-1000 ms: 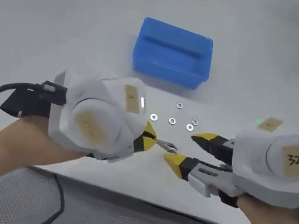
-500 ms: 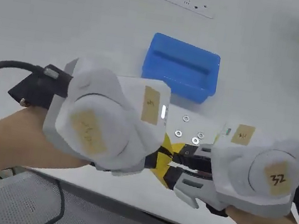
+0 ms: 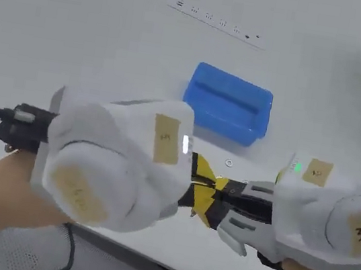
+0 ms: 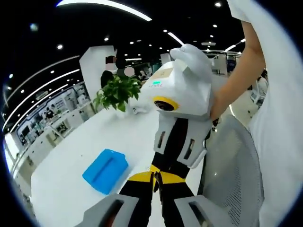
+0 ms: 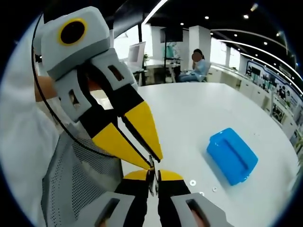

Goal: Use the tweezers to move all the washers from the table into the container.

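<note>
Head view: the left gripper (image 3: 205,187) and right gripper (image 3: 221,193) meet tip to tip above the near edge of the white table (image 3: 79,38). Their housings cover the contact point. Beyond them stands the blue container (image 3: 229,105), open side up, with its long axis running left to right and dipping slightly to the right. One washer (image 3: 229,163) lies on the table between the container and the jaws. A power strip (image 3: 218,22) lies farther back.

Right gripper view: this view shows what the housings hide. A thin metal strip, the tweezers (image 5: 150,182), stands between the right gripper's own yellow tips, which are drawn together on it. Its long axis runs along those jaws and up towards the left gripper's tips. These also converge on it, with only a narrow gap behind the contact. Which end is the point cannot be told. Three washers (image 5: 192,182) lie well apart from the container, on the table beside the jaws.

Left gripper view: the right gripper comes down from above. A plant (image 4: 116,92) and a mesh chair (image 4: 232,175) also appear.
</note>
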